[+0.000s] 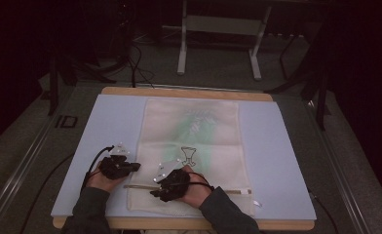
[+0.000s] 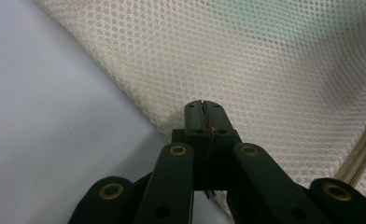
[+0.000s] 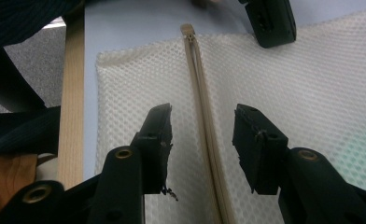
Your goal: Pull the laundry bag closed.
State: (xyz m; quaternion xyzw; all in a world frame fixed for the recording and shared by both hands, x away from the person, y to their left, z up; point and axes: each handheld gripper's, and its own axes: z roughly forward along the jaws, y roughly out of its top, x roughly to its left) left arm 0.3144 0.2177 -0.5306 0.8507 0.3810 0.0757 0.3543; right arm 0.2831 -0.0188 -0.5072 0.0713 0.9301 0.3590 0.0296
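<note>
A cream mesh bag point(image 1: 191, 136) with a green print lies flat on the pale blue mat point(image 1: 111, 126). Its zipper point(image 1: 218, 189) runs along the near end. My left gripper point(image 1: 135, 166) is at the bag's left edge. In the left gripper view its jaws point(image 2: 202, 107) are pressed together over the mesh edge point(image 2: 265, 70), which puckers at their tips. My right gripper point(image 1: 155, 192) hovers low over the near left part of the bag. It is open point(image 3: 203, 112), with the zipper point(image 3: 200, 84) running between its fingers and touching neither.
The mat covers a wooden table point(image 1: 189, 91), whose near edge point(image 3: 71, 93) lies close beside the bag's corner. A dark sleeve point(image 3: 13, 135) reaches in at the left of the right gripper view. Table legs point(image 1: 181, 44) and cables lie on the floor beyond.
</note>
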